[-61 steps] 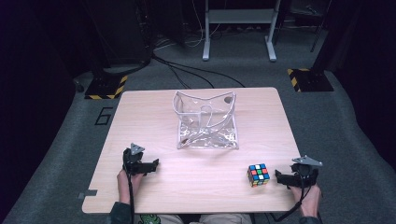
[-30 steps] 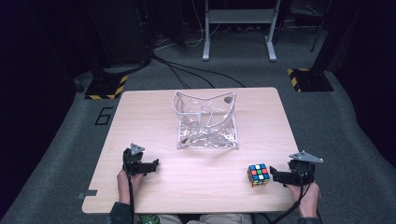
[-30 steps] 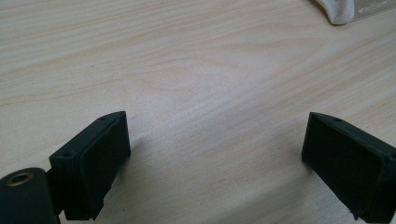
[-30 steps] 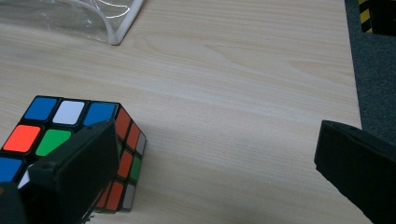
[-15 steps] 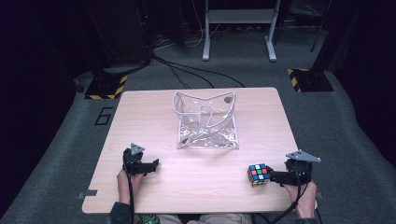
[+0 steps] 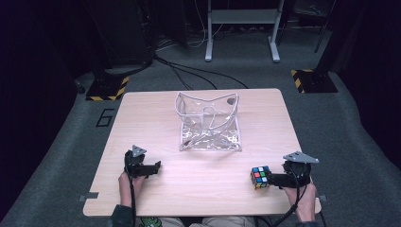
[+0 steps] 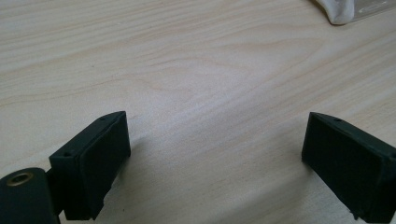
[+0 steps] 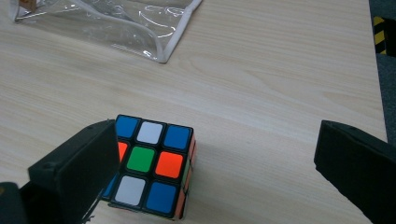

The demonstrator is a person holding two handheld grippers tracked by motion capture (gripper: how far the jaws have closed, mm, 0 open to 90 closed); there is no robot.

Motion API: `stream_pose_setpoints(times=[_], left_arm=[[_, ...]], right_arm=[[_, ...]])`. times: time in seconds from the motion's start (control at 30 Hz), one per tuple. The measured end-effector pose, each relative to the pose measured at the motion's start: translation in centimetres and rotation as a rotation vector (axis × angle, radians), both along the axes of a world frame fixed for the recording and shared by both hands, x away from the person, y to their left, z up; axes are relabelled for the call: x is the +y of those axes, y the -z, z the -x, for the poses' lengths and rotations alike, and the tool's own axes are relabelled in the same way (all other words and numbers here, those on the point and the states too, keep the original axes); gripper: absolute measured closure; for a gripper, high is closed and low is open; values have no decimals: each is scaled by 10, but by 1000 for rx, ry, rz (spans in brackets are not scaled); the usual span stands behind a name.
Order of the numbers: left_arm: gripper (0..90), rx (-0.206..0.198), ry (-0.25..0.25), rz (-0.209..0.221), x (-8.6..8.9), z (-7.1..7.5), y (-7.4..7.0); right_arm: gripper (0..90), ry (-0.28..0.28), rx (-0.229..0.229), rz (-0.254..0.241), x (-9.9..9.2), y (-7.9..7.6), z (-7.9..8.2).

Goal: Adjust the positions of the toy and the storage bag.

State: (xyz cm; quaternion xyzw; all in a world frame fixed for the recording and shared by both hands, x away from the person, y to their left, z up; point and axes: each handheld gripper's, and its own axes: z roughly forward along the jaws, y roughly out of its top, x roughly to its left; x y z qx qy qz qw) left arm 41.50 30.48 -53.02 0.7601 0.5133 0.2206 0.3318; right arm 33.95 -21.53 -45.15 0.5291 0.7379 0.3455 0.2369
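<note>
Near the table's front-left corner, left gripper (image 6: 156, 166) rests on the wooden table (image 6: 142, 109), jaws wide apart w/ bare wood between them in the left gripper view; holding nothing. A white-trimmed corner of the clear plastic pouch (image 7: 338, 11) peeks in at the top right of that view.

Mid-table, the clear plastic pouch (image 6: 208, 125) stands w/ its mouth open upward, white piping round the rim, well apart from both grippers.

Front-right: Rubik's cube (image 6: 260, 177) sits on the table, just left of the right gripper (image 6: 274, 178). In the right gripper view the cube (image 8: 149, 165) is up against the left-hand jaw, prob. touching, while the other jaw stands far off to the right w/ open wood between. So right jaws are spread, not clamped on anything yet.

Risk, as I judge it: cube is off-centre in the jaws. If they close from here, the far jaw likely shoves the cube sideways or twists it, giving a corner-on grip that slips. The cube is also close to the front table edge, so a push could slide it off. Re-centre first.
</note>
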Motion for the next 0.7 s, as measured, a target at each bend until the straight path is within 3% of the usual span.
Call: stream_pose_setpoints(times=[0.7], left_arm=[[76, 0, -1, 1, 0, 0, 0]], right_arm=[[0, -91, 23, -19, 30, 3, 2]])
